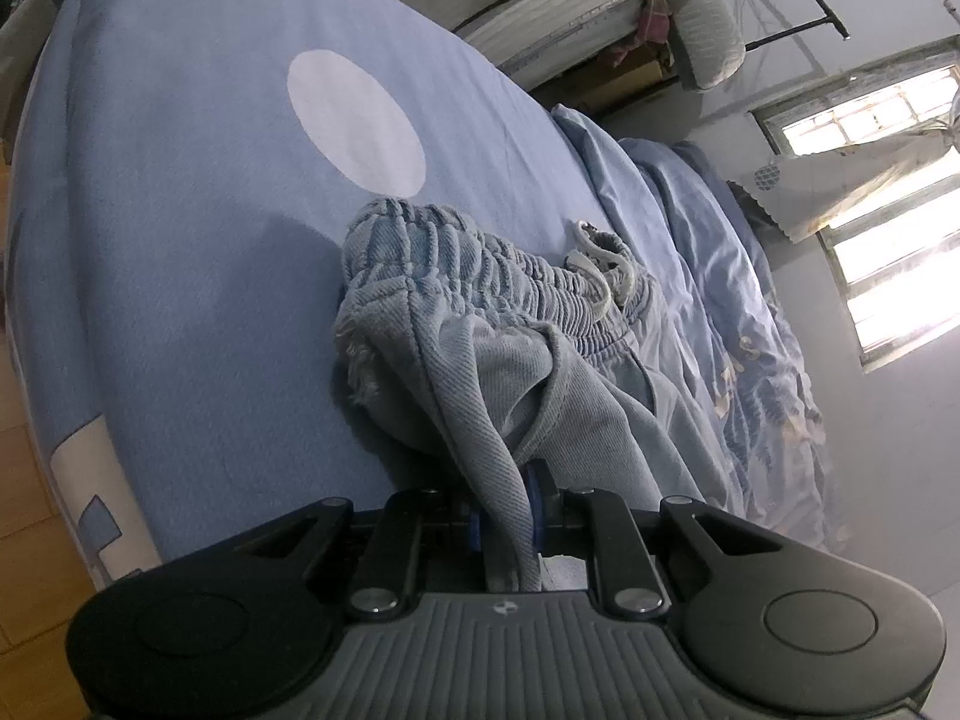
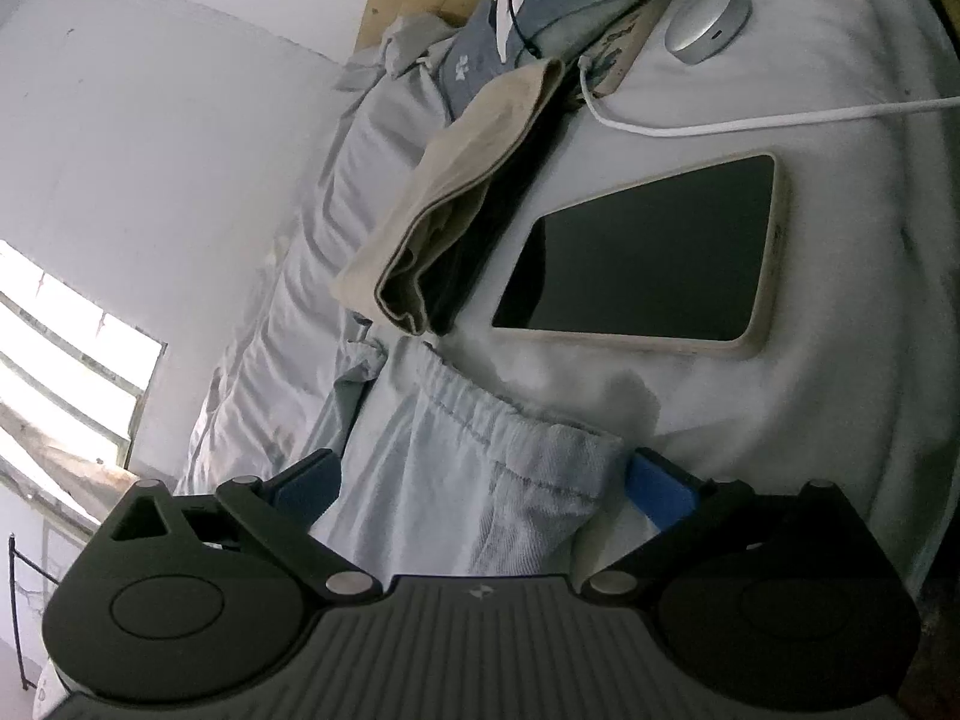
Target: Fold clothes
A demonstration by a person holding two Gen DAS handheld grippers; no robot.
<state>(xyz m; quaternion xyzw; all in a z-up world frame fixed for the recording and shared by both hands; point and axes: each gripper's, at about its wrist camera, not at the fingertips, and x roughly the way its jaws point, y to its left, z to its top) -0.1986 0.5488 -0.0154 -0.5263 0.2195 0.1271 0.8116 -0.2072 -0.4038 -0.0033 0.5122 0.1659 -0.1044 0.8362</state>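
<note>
A bed (image 1: 198, 252) covered by a blue sheet with a white circle (image 1: 355, 123) carries everything. On it lie light blue trousers (image 1: 480, 312) with an elastic waistband, a rumpled blue quilt (image 1: 738, 312), a folded beige cloth (image 2: 456, 204), a tablet (image 2: 648, 258) face up just beside that cloth, a white cable (image 2: 750, 120) and a small round grey device (image 2: 708, 18).

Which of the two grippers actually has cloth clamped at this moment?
The left gripper: its blue pads are shut on a fold of the light blue shorts. The right gripper stands wide open, straddling the waistband without pinching it.
</note>
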